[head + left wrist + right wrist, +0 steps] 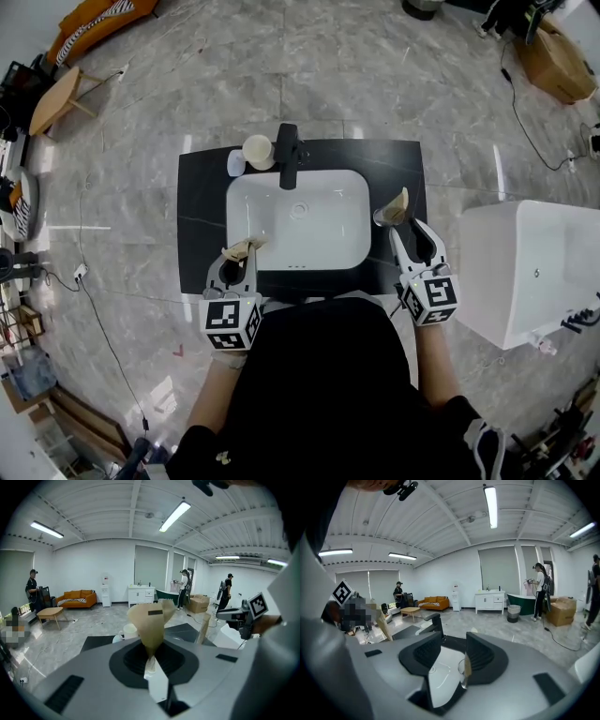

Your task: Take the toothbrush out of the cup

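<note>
A clear glass cup (383, 217) stands on the black counter (200, 208) right of the sink, with a tan paper-wrapped toothbrush (400, 202) sticking up out of it. My right gripper (409, 229) is just in front of the cup. In the right gripper view its jaws (453, 656) stand open, and the cup's rim (462, 668) shows low beside the right pad. My left gripper (239, 259) is at the sink's front left corner. It is shut on a tan paper packet (150, 620) with a black label that points upward.
The white sink (242, 192) fills the counter's middle, with a black faucet (288, 155) behind it. A cream cup (258, 151) and a small white holder (235, 163) stand at the back left. A white tub (525, 272) sits to the right on the marble floor.
</note>
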Demonstrator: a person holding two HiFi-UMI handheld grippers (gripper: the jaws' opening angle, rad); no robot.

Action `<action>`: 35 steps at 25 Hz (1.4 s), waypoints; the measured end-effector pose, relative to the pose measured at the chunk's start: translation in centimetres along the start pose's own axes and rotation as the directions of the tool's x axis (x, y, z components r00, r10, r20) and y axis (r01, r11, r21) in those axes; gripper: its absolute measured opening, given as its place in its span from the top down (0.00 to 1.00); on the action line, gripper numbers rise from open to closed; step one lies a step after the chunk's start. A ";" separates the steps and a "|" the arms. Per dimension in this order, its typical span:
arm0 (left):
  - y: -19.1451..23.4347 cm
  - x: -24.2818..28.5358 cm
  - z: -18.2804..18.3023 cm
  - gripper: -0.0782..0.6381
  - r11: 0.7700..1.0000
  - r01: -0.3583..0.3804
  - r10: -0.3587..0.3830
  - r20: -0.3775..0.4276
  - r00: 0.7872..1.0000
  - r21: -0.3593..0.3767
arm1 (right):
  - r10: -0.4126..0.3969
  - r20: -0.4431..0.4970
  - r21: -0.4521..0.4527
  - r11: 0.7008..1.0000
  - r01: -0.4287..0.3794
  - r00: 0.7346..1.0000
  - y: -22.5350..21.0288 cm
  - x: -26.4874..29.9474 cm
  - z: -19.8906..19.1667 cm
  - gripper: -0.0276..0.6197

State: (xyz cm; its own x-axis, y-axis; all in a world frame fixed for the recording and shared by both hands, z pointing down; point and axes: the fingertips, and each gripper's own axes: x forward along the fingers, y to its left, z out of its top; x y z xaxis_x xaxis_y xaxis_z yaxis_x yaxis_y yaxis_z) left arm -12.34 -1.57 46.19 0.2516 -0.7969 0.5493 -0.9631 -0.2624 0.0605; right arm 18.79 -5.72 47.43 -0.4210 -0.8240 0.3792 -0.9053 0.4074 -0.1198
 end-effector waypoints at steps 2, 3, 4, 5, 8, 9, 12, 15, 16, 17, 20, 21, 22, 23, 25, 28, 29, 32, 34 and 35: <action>-0.6 -0.1 -0.1 0.83 1.000 -0.009 0.009 -0.010 1.000 0.013 | -0.017 -0.009 0.005 1.000 0.017 1.000 -1.2 0.4 -0.6 0.68; -0.9 -0.1 -0.1 0.83 1.000 -0.014 0.014 -0.015 1.000 0.014 | -0.023 -0.014 0.006 1.000 0.023 1.000 -1.7 0.6 -1.0 0.67; -1.1 -0.1 -0.2 0.83 1.000 -0.019 0.019 -0.019 1.000 0.012 | -0.026 -0.020 0.006 1.000 0.027 0.999 -2.2 0.9 -1.3 0.65; -1.2 -0.1 -0.4 0.83 1.000 -0.025 0.025 -0.024 0.999 0.008 | -0.026 -0.028 0.005 1.000 0.027 0.999 -2.7 1.2 -1.7 0.64; -1.4 -0.4 -0.9 0.83 0.999 -0.049 0.049 -0.041 0.998 0.000 | -0.010 -0.056 0.002 1.000 0.010 0.998 -3.6 2.5 -2.9 0.63; -1.4 -0.5 -1.2 0.83 0.998 -0.059 0.059 -0.047 0.997 -0.003 | -0.001 -0.064 0.002 1.000 0.001 0.998 -3.8 2.9 -3.3 0.63; -1.5 -1.1 -1.9 0.83 0.996 -0.085 0.084 -0.066 0.994 -0.013 | 0.023 -0.082 0.013 1.000 -0.022 0.996 -4.0 4.0 -4.1 0.63; -1.4 -1.4 -2.6 0.83 0.994 -0.105 0.103 -0.083 0.991 -0.014 | 0.033 -0.092 0.024 0.999 -0.031 0.995 -4.2 5.0 -4.6 0.63; -1.4 -1.5 -2.8 0.83 0.994 -0.111 0.109 -0.088 0.990 -0.014 | 0.032 -0.094 0.024 0.999 -0.030 0.995 -4.3 5.3 -4.8 0.63; -1.4 -1.7 -3.0 0.83 0.993 -0.118 0.116 -0.092 0.989 -0.015 | 0.031 -0.097 0.022 0.999 -0.029 0.995 -4.4 5.6 -4.9 0.63; -1.2 -2.3 -3.5 0.83 0.990 -0.139 0.136 -0.102 0.985 -0.024 | 0.019 -0.107 -0.001 1.000 -0.019 0.994 -4.6 6.3 -5.3 0.63; -1.1 -2.5 -3.7 0.83 0.989 -0.145 0.141 -0.104 0.985 -0.029 | 0.011 -0.111 -0.014 1.000 -0.013 0.994 -4.7 6.4 -5.4 0.66; -1.1 -2.6 -3.8 0.83 0.988 -0.149 0.145 -0.105 0.984 -0.033 | 0.002 -0.115 -0.027 1.000 -0.005 0.993 -4.9 6.5 -5.5 0.73; -1.1 -2.8 -3.8 0.83 0.988 -0.153 0.148 -0.105 0.983 -0.036 | -0.007 -0.119 -0.039 0.999 0.002 0.993 -4.9 6.5 -5.6 0.73; -1.0 -3.1 -3.9 0.83 0.987 -0.156 0.151 -0.106 0.983 -0.039 | -0.017 -0.123 -0.054 0.999 0.010 0.992 -4.9 6.4 -5.6 0.76; -0.9 -3.3 -4.1 0.83 0.987 -0.157 0.152 -0.105 0.983 -0.041 | -0.028 -0.124 -0.071 0.997 0.019 0.992 -4.9 6.4 -5.7 0.80; -0.9 -3.3 -4.2 0.83 0.987 -0.158 0.153 -0.104 0.983 -0.042 | -0.031 -0.123 -0.076 0.997 0.022 0.992 -4.9 6.4 -5.7 0.84; -0.8 -3.6 -4.3 0.83 0.987 -0.157 0.152 -0.104 0.983 -0.045 | -0.042 -0.124 -0.095 0.995 0.030 0.991 -4.7 6.2 -5.8 0.86; -0.8 -3.9 -4.4 0.83 0.986 -0.157 0.152 -0.103 0.983 -0.049 | -0.043 -0.126 -0.101 0.994 0.031 0.991 -4.5 6.2 -5.7 0.86; -0.7 -4.0 -4.5 0.83 0.986 -0.158 0.152 -0.103 0.983 -0.052 | -0.044 -0.127 -0.103 0.994 0.031 0.991 -4.4 6.2 -5.6 0.86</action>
State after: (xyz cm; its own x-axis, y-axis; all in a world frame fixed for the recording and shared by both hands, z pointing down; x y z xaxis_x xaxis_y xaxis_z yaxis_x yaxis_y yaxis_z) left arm -13.11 4.26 47.71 0.0908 -0.7674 0.6347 -0.9944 -0.1042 0.0163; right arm 20.47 -10.42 55.49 -0.3703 -0.7845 0.4975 -0.9074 0.4201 -0.0129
